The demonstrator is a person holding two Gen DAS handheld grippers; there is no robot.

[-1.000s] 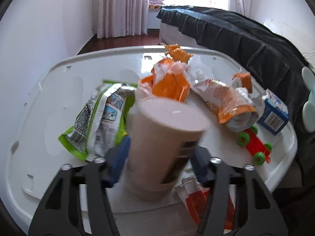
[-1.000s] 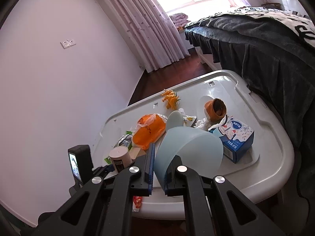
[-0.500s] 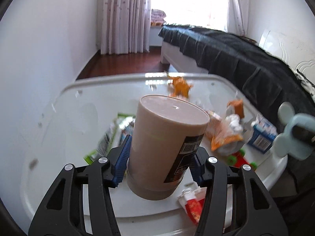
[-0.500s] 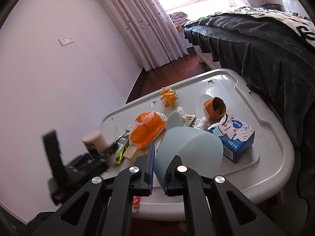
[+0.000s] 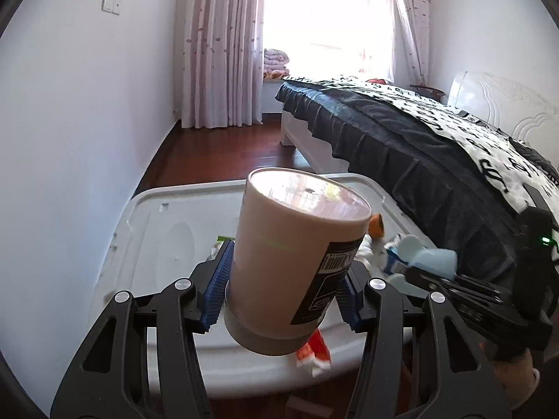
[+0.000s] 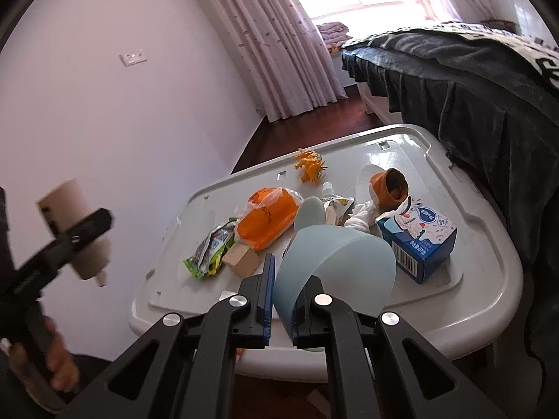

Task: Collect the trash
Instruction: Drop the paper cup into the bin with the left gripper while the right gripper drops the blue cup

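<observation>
Gripping the tan cup (image 5: 297, 251) upright above the table (image 6: 482, 300), the left tool (image 5: 284, 293) should carry it level; the right tool (image 6: 281, 300) pinches a pale-blue dustpan (image 6: 335, 265).

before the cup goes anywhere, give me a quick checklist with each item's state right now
1. Left tongs clamped on the cup with both pads: ok.
2. Cup clear of the white bin lid: ok.
3. Cup upright: not ok, tilted.
4. Cup empty: cannot tell, top sealed.
5. Right tongs shut on the blue dustpan: ok.
6. Trash bin to drop into: cannot tell, none in view.
</observation>
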